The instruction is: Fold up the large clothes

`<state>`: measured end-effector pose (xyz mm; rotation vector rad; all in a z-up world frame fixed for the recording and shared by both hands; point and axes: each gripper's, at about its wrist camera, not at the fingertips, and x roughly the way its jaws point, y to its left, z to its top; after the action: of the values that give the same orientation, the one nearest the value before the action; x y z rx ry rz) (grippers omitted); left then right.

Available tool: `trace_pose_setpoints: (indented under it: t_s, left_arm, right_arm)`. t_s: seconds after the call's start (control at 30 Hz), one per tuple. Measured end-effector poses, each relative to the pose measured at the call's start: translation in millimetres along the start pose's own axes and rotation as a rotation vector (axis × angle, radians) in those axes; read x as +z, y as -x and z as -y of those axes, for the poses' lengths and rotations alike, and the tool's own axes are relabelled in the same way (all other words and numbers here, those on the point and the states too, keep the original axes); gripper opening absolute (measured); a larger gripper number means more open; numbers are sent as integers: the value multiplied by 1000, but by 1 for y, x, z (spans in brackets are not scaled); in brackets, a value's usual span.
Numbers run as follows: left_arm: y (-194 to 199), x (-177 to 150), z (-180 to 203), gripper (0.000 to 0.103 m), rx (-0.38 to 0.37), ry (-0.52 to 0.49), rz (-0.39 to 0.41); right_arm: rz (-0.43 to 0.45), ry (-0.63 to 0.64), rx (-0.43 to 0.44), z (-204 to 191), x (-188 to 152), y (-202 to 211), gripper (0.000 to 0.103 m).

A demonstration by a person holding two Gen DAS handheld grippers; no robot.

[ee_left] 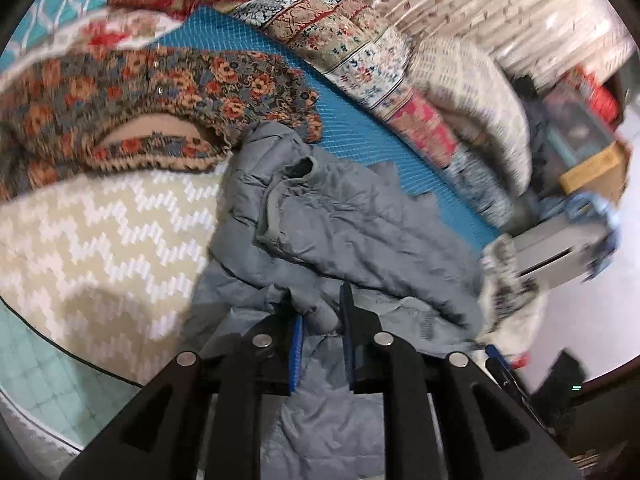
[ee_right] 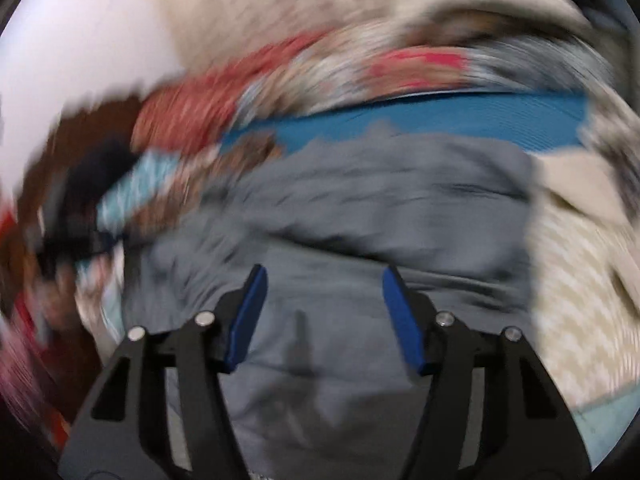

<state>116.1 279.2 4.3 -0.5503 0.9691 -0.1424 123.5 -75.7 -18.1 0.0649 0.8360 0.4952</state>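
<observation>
A grey quilted jacket point(ee_left: 344, 220) lies crumpled on a blue mat point(ee_left: 348, 120) and a beige zigzag cover point(ee_left: 104, 248). My left gripper point(ee_left: 322, 314) is shut on a fold of the jacket's edge, which bunches between the blue pads. In the blurred right wrist view the same grey jacket point(ee_right: 380, 208) fills the middle. My right gripper point(ee_right: 324, 280) is open just above the jacket, with nothing between its fingers. The right hand in a blue glove point(ee_left: 592, 216) shows at the right of the left wrist view.
A floral patterned garment point(ee_left: 160, 96) lies at the jacket's far left. Red and patterned quilts point(ee_left: 320, 20) are piled behind the mat. A cardboard box point(ee_left: 596, 168) and clutter stand at the right. Teal tiled fabric point(ee_left: 36, 372) lies at lower left.
</observation>
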Motion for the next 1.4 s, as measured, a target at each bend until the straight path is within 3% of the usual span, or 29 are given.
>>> trace_pose_setpoints:
  t_s: [0.1,0.13,0.23,0.37,0.43,0.53,0.67,0.77,0.93,1.0,1.2,1.4]
  left_arm:
    - [-21,0,-4,30,95,-15,-43]
    - [-28,0,-14,30,121,7,-72]
    - [-27,-1,-45,30,157,79,-99]
    - [8,2,-67,30,136,148,-17]
    - [18,2,-48,30,110,85,9]
    - [16,-7,5,29,94,-105,25]
    - [-15,-21,46,29,100,-252,-11]
    - [-44,-35,45,29,103,-261,-55]
    - [-85,-61,3,29,257,-200,-176]
    - [-81,-70,-10,29,226,-176,-163]
    - [-83,-87,6,29,353,-300,-129]
    - [-72,-83,16,29,397,-274,-141]
  right_arm:
    - [-116,-8,-122,14,-13,-50,56]
    - [-150,-62,-124,30,-21,-64,56]
    - [-110,-227,-54,66,-35,-67,54]
    - [-121,-175,-75,57,-31,-66,56]
    - [-98,-183,-39,50,-25,-53,56]
    - [35,-196,-3,55,-22,-15,56]
    - [138,-244,-85,74,-27,32,56]
    - [138,-295,-116,94,-37,40,56]
    - [5,-427,-123,137,-70,6,56]
    - [16,-433,-118,139,-79,-7,56]
    - [-18,-327,-209,124,-70,-19,65]
    - [19,-381,-213,115,-71,14,64]
